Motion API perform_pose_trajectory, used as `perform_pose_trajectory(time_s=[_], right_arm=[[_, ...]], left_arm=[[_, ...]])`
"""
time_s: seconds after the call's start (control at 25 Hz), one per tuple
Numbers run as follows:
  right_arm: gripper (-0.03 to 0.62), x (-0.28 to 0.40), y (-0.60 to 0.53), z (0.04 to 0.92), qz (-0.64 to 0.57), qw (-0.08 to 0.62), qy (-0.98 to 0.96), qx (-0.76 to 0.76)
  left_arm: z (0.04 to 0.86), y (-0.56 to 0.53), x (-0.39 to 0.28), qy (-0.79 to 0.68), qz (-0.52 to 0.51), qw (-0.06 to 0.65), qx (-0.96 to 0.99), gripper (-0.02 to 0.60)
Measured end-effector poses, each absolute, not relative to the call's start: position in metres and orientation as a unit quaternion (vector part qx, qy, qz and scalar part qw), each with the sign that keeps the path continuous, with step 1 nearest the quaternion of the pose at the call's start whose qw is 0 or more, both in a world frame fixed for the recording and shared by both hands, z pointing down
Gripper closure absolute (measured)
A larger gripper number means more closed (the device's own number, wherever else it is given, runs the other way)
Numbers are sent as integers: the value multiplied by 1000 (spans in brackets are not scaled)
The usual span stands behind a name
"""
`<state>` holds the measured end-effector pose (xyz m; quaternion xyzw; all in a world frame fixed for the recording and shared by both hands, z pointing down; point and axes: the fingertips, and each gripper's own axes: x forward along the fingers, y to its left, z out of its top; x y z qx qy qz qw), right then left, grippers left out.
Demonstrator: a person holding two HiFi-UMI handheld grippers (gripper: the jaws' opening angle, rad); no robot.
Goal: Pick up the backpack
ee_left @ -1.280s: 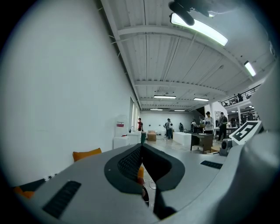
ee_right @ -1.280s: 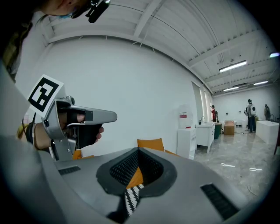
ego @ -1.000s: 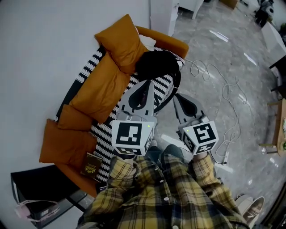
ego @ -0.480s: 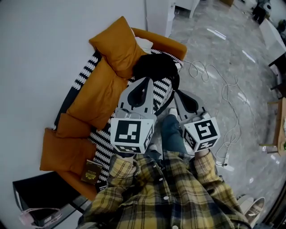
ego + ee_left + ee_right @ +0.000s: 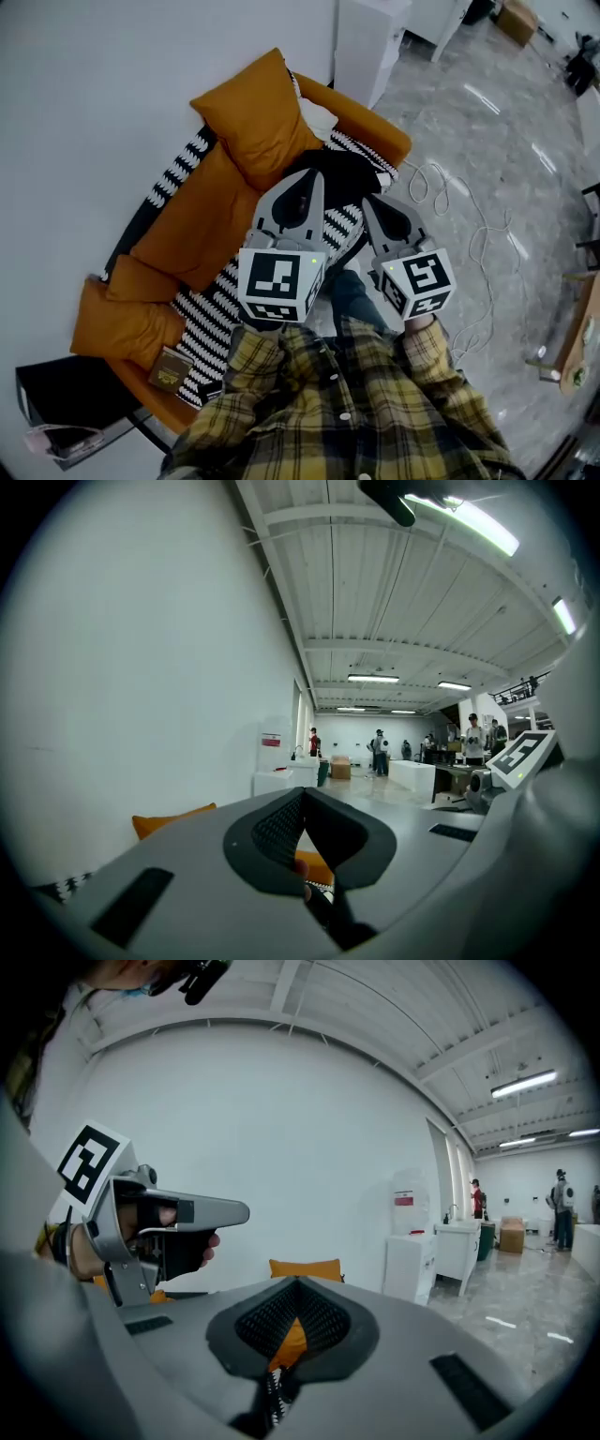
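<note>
While both grippers are held level above the front edge of the sofa [image 5: 377, 124], the task stands at the approach step; no grasp has been made. The left gripper [image 5: 310, 178] has its jaws pressed together with nothing between them. The right gripper [image 5: 368, 200] is likewise closed and empty. Through each jaw gap only orange cushion fabric shows beyond.

The backpack [image 5: 342, 171] is black and lies on the striped cover [image 5: 216, 305] at the far end of the sofa seat, close to the orange armrest and just beside the large back cushion [image 5: 258, 108]. From the head view it sits just past both gripper tips.

The next move probably calls for this sequence:
1. Bring one gripper to the far end of the seat.
2. Open its jaws.
3. Close on a strap or top handle; neither can be made out from here.
4. Lift; soft fabric is likely to sag.

Container: the backpack is the only one in reach. Whether it is zipped, and what it holds, cannot be seen.
</note>
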<state>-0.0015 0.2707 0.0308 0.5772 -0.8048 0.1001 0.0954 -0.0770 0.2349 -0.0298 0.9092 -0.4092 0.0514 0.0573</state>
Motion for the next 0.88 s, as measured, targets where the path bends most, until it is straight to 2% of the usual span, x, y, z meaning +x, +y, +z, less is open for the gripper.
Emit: perform_pose_trajectory(time_s=[0.4,0.88], right_arm=[[579,55,154,48,107,127,-849,502],[579,82,114,64,126,134,-863,471]], left_arm=[[-14,116,-38,-498,52,87,861,563],[9,79,-32,-541,83,106,830,563]])
